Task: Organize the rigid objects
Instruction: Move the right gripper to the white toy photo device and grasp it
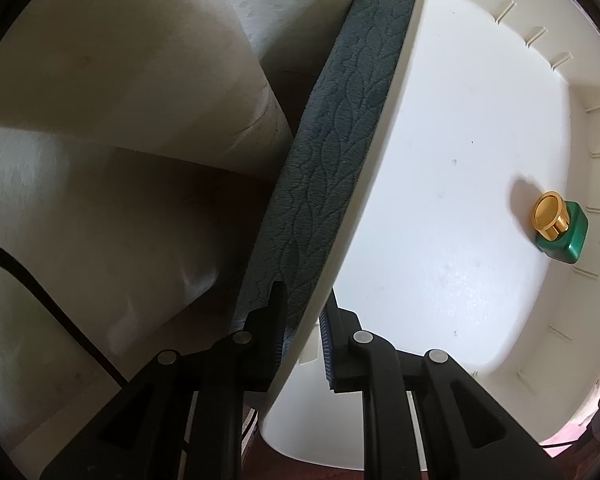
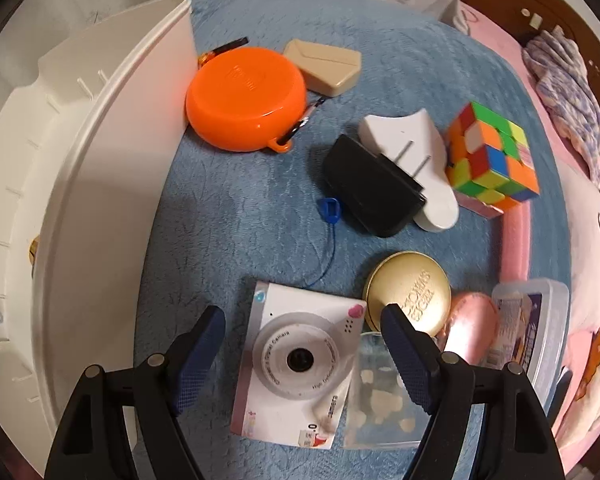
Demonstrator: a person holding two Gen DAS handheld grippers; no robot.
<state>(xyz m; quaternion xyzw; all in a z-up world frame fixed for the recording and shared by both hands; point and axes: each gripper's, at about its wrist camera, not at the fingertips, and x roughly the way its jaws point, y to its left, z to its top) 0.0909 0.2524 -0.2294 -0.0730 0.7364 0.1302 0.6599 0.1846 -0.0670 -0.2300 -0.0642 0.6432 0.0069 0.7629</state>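
Two grippers were mine: my left gripper [image 1: 304,340] was easing its jaws apart astride the white bin's [image 2: 112,128] rim, its pads seeming still to touch that wall, with a green-and-gold bottle [image 1: 560,228] alone on the bin's bare floor. My right gripper [image 2: 304,360] hung spread wide, gripping nothing, above the white toy camera [image 2: 296,364] beside the bin on the blue blanket [image 2: 236,208], with bare blanket between bin wall and camera.
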